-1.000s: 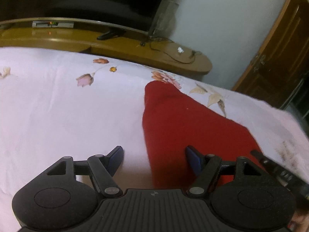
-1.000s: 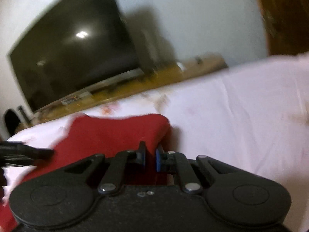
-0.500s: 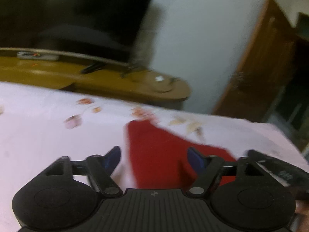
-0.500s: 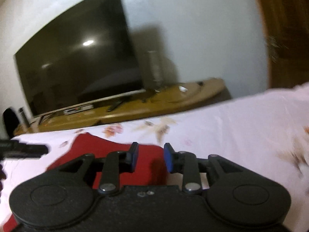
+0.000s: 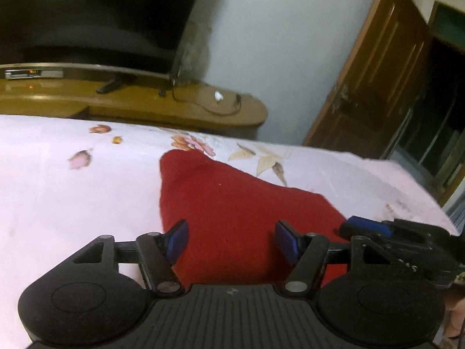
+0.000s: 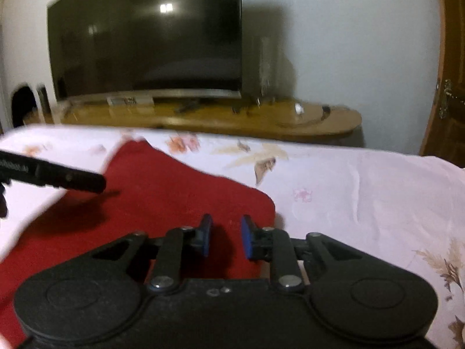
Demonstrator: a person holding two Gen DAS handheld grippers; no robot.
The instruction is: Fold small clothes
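Note:
A red garment lies folded flat on the pale pink floral bed sheet. My left gripper is open wide and empty over the garment's near left part. My right gripper is partly open and empty, just above the garment's near right corner. The right gripper's finger shows at the right of the left wrist view. The left gripper's finger shows at the left of the right wrist view.
A wooden TV bench with a large dark television stands beyond the bed's far edge. A wooden door is at the right. The sheet spreads to the right of the garment.
My right gripper has let go of the garment's corner and opened. Both grippers have lifted and drawn back a little. The garment now lies flat.

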